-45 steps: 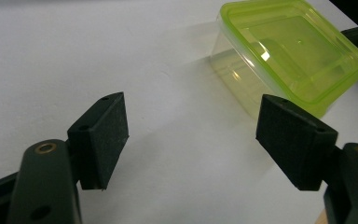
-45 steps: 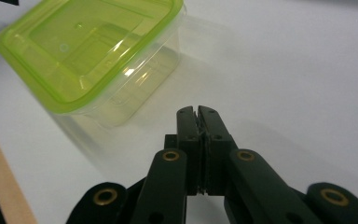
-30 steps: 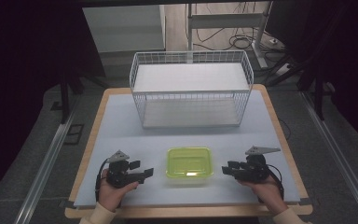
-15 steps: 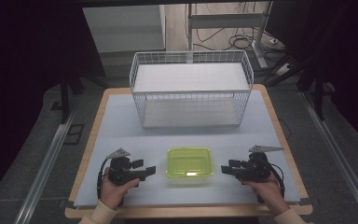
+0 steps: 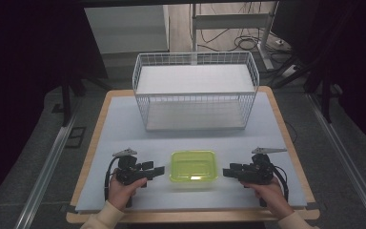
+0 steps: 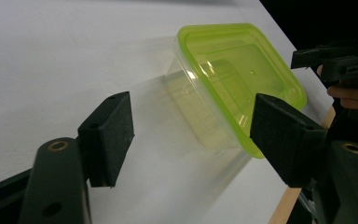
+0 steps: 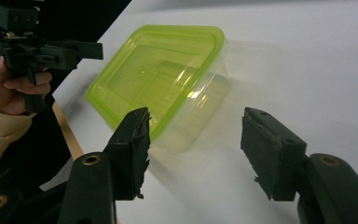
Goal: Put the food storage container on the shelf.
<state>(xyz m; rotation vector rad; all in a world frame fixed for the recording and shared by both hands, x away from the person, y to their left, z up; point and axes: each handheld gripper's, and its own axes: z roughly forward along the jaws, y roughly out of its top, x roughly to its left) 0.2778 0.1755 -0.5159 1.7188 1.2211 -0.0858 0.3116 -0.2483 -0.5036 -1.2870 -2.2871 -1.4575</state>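
A clear plastic container with a lime-green lid (image 5: 194, 166) stands on the table's near middle. My left gripper (image 5: 158, 171) lies level just left of it, pointing at its side. In the left gripper view the container (image 6: 223, 79) sits just ahead of my left gripper (image 6: 190, 98). Those jaws have just been closing, and the pads press on nothing. My right gripper (image 5: 228, 171) points at the container from the right. Its jaws have just been opening and stand wide before the container (image 7: 163, 79), right gripper (image 7: 196, 114) apart from it.
A white wire basket (image 5: 195, 90) stands at the back of the grey table mat (image 5: 124, 124), with bare mat between it and the container. The table's wooden front edge (image 5: 186, 217) runs close under both hands. Dark floor and rails flank the table.
The left gripper has edged a little toward the container. The container and the right hand have stayed where they were.
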